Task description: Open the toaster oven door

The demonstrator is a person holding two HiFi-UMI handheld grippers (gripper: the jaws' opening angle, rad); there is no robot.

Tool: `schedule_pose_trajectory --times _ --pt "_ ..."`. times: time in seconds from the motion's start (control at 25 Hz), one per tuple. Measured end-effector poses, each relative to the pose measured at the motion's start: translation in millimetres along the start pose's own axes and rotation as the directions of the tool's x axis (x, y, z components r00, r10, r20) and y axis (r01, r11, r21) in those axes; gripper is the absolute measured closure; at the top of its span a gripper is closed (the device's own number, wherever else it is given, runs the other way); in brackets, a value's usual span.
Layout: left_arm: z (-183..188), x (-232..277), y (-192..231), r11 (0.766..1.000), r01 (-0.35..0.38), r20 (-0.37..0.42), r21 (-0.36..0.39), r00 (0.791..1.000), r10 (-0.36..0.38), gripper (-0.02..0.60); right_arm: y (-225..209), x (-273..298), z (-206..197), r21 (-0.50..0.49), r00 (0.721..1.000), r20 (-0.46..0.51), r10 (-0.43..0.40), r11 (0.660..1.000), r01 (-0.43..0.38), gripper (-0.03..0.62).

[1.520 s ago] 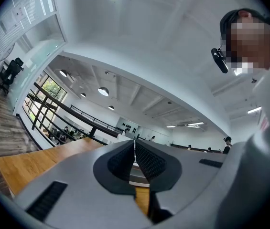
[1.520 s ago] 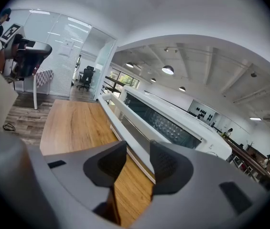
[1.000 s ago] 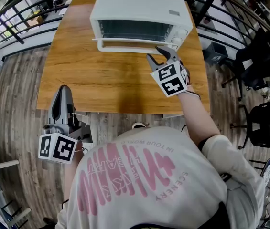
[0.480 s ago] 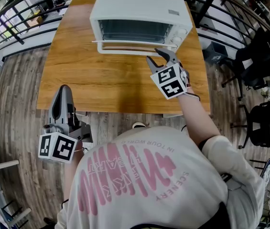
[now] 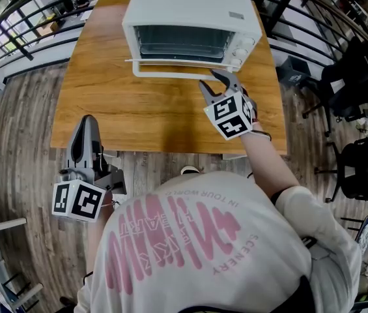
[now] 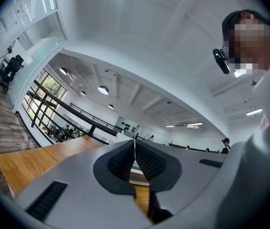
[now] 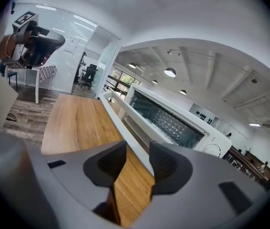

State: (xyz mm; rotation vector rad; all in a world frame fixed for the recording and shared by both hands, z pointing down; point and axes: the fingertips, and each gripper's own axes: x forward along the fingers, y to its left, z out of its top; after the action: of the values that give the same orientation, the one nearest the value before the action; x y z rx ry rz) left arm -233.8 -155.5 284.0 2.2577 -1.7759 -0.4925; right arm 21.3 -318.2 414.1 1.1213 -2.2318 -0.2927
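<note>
Far on the tabletop (image 5: 118,109), the toaster oven (image 5: 184,8) is shown with its door (image 5: 180,44) ajar; the handle (image 5: 170,62) should be drawn down and nearward by the empty, part-open right gripper (image 5: 213,78), the closed left gripper (image 5: 87,121) kept clear.

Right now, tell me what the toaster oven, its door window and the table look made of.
Toaster oven: likely painted sheet metal, smooth matte white shell. Door window: glass by the look; a wire rack shows through it. Table: wood or wood veneer, with visible grain and a soft sheen.
</note>
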Motion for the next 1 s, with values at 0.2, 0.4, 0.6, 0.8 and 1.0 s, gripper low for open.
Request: schedule_pose_trajectory --times 0.2,0.4,0.6,0.8,1.0 --pt "0 -3 -2 1.000 -0.004 -0.002 0.000 1.000 0.004 0.558 3 -2 -2 -0.015 1.000 0.003 0.003 1.000 -0.003 0.451" --pt "-3 -6 0 1.000 -0.015 -0.007 -0.004 1.000 0.015 0.558 10 -4 -10 -0.031 1.000 -0.005 0.010 0.999 -0.010 0.451" --pt "-3 -10 2 1.000 -0.024 -0.005 -0.004 1.000 0.024 0.558 15 -5 -12 -0.047 1.000 0.006 0.008 0.999 -0.007 0.450" --pt "-5 -12 3 0.999 -0.034 -0.008 -0.007 0.999 0.034 0.558 16 -4 -14 -0.052 1.000 0.016 0.009 0.999 -0.008 0.450" --pt "-7 -13 -1 1.000 -0.031 -0.013 -0.005 0.999 0.031 0.558 23 -6 -19 -0.049 1.000 0.013 0.025 0.999 -0.024 0.450"
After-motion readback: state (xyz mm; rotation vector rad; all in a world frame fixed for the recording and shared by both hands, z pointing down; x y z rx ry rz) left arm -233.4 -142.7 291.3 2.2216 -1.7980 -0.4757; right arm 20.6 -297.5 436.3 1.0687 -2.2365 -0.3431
